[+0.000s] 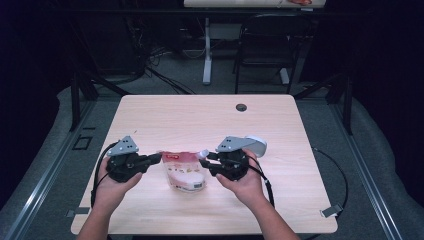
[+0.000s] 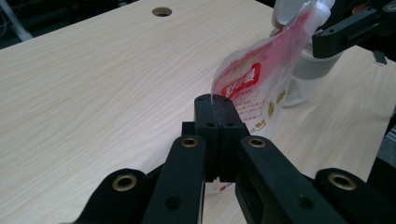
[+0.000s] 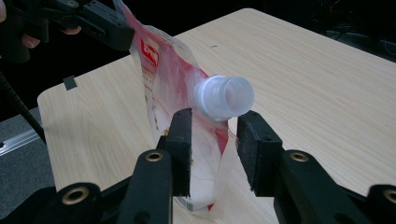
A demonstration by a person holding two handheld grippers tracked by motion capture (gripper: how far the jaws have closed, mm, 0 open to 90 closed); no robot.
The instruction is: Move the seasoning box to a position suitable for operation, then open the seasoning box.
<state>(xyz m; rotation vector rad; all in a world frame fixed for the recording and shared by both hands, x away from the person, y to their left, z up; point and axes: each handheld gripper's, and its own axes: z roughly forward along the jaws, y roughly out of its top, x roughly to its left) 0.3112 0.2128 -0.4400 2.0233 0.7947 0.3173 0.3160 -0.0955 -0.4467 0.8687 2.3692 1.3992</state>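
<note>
Pouch: red and white refill pouch (image 1: 184, 171) with a white screw spout (image 3: 225, 98) at one top corner, held up off the table between the two grippers, near the middle of the table's near half.
Pouch direction: its long axis runs from the top edge down toward the table; the flat faces hang roughly upright; the spout corner is on the right gripper's side, and in the right gripper view the spout opening points toward that camera.
Left gripper: left gripper (image 2: 215, 105) has its jaws pressed together on the pouch's top corner opposite the spout, with the thin film pinched between them.
Right gripper: right gripper (image 3: 215, 135) stands with jaws apart, one on each side of the pouch just below the spout; whether the pads touch the film I cannot tell.
Hands: left hand (image 1: 116, 182) and right hand (image 1: 245, 182) come in from the near edge.
Nearby: a white and grey cup-like container (image 1: 256, 145) stands on the table just behind the right gripper, close to the pouch's spout side.
Table: light wooden table (image 1: 200, 120) with a round cable hole (image 1: 241, 107) near the far edge.
Open room: the far half, the left edge and the right edge of the table lie bare.
</note>
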